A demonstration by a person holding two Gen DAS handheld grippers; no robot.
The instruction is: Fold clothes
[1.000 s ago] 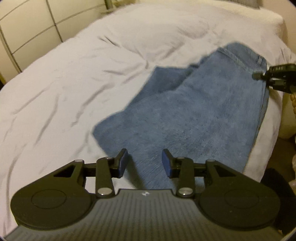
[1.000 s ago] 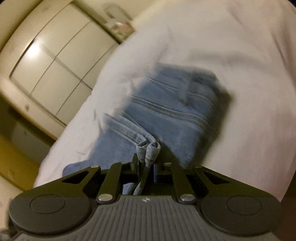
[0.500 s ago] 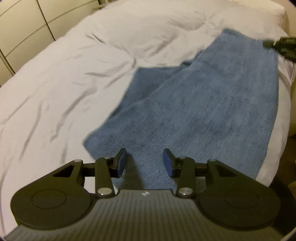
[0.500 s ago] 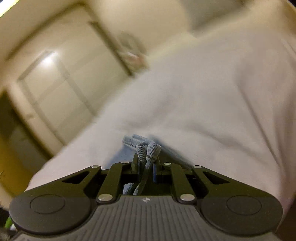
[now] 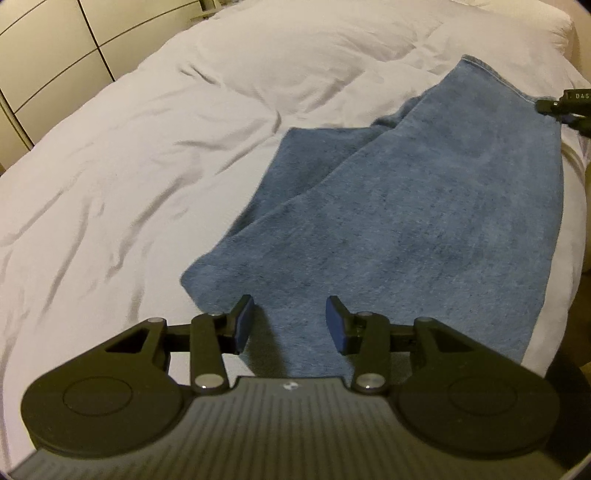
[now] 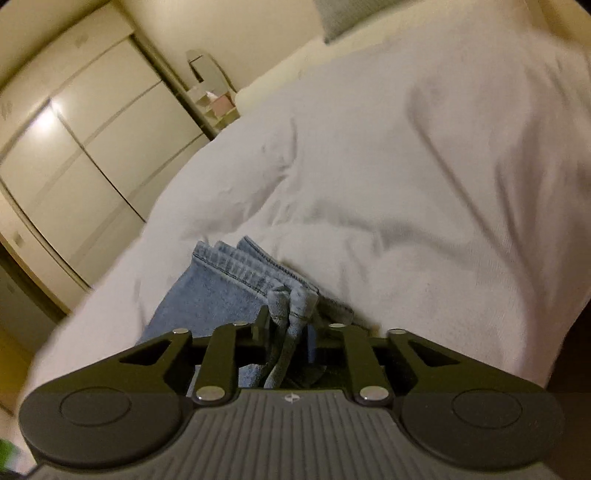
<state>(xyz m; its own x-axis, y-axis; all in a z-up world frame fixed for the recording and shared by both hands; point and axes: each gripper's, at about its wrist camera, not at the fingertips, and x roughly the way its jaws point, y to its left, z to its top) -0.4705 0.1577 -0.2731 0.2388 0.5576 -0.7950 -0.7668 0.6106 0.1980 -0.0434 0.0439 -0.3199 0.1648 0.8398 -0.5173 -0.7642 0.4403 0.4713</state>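
Blue jeans (image 5: 424,221) lie folded lengthwise on the white duvet (image 5: 147,147), running from the near edge to the far right. My left gripper (image 5: 290,321) hovers open just over their near end, with denim below the pads and nothing clamped. The right gripper (image 5: 565,107) shows at the jeans' far right corner. In the right wrist view, the right gripper (image 6: 288,328) has its jaws opening. A bunched fold of the jeans' hem (image 6: 288,306) still stands between them, with a gap showing beside the right pad.
Cream wardrobe doors (image 6: 92,147) stand beyond the bed on the left. A small shelf with boxes (image 6: 214,99) sits by the far corner. A pillow (image 5: 517,22) lies at the head. The duvet drops off to dark floor (image 5: 569,369) at the right.
The right gripper's jaws have parted from the denim fold they were pinching, and more of the hem shows in front of them. The jeans now lie flatter and longer in the left wrist view.
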